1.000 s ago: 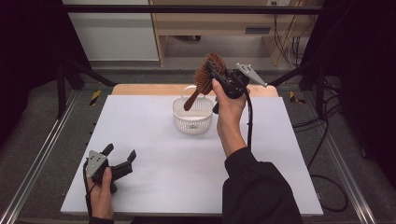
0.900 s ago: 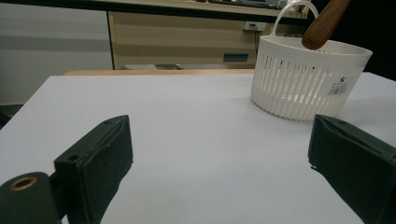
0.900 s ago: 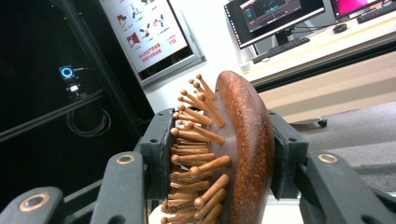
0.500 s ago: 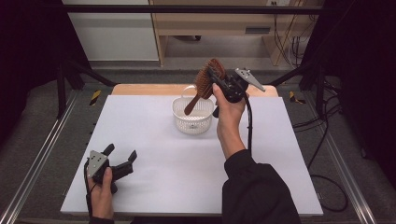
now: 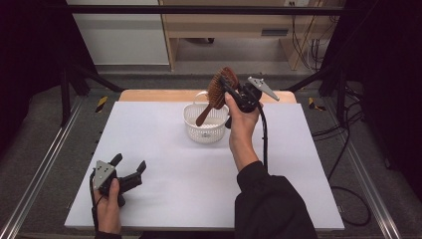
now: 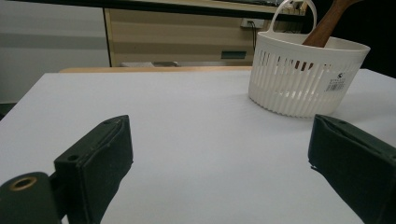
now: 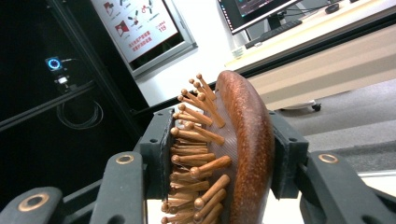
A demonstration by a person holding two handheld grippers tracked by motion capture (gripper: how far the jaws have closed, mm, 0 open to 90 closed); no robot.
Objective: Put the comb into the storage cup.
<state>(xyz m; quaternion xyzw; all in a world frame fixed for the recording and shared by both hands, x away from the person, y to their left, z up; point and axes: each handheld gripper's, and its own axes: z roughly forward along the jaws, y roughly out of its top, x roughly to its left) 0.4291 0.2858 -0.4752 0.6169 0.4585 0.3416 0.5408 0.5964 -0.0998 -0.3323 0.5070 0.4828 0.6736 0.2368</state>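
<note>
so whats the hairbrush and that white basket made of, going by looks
Hairbrush: looks like wood, reddish-brown with a smooth, slightly glossy back and visible grain; its round-tipped pins look wooden too. Basket: probably moulded plastic, plain white, with evenly slotted walls, a thin looped handle and a small printed sticker.

white basket [image 5: 205, 123] on white table [image 5: 164, 149]

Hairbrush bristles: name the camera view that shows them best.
Right gripper view: the hairbrush sits close up, wooden pins distinct between the right gripper pads. High view shows it small; left gripper view shows its handle in the basket.
</note>
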